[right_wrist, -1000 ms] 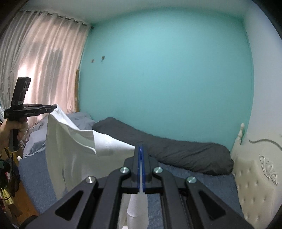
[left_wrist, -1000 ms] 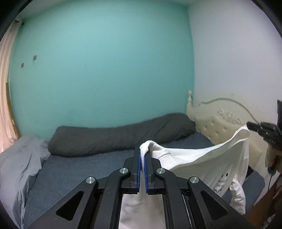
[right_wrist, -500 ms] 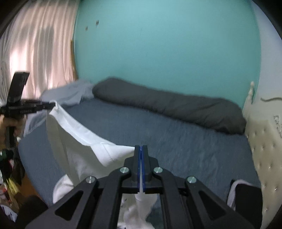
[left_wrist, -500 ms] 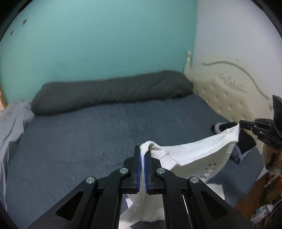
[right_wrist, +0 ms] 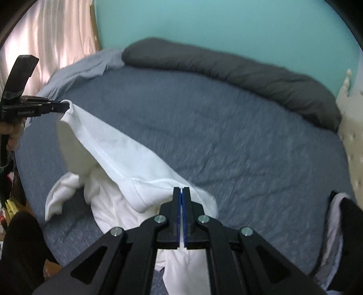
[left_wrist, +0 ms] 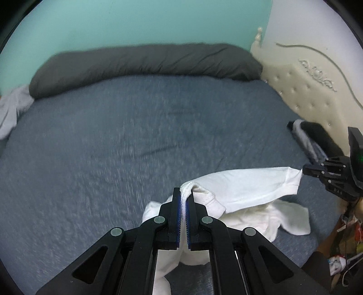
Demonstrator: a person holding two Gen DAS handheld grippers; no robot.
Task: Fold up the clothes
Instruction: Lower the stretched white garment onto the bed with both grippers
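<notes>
I am looking down over a wide bed (left_wrist: 140,140) covered in a blue-grey sheet of fine heathered knit, lightly creased and mostly bare. A long, plump dark grey bolster (left_wrist: 145,65) is lying along the far edge against a flat turquoise wall (left_wrist: 136,20). To the right, a cream headboard (left_wrist: 306,90), button-tufted and trimmed with carved scrollwork, is standing against a white wall. In the right wrist view, pale pink curtains (right_wrist: 52,34) are glowing with daylight at the left, and a crumpled light grey cloth (right_wrist: 90,65) is lying at that end of the bolster. A dark and white bundle of clothing (left_wrist: 310,138) is sitting on the bed near the headboard.

I am holding a white garment (left_wrist: 247,188) of soft, thick cotton, with stitched hems and a ribbed edge. My left gripper (left_wrist: 183,199) has its jaws clamped together on one bunched edge of it, and my right gripper (right_wrist: 181,199) has its jaws pressed tight on another edge. The garment is stretching between the two grippers just above the near part of the bed, while its loose lower folds are pooling in rumpled heaps on the sheet. The blue ridged pads (left_wrist: 179,217) are showing between the black fingers.
</notes>
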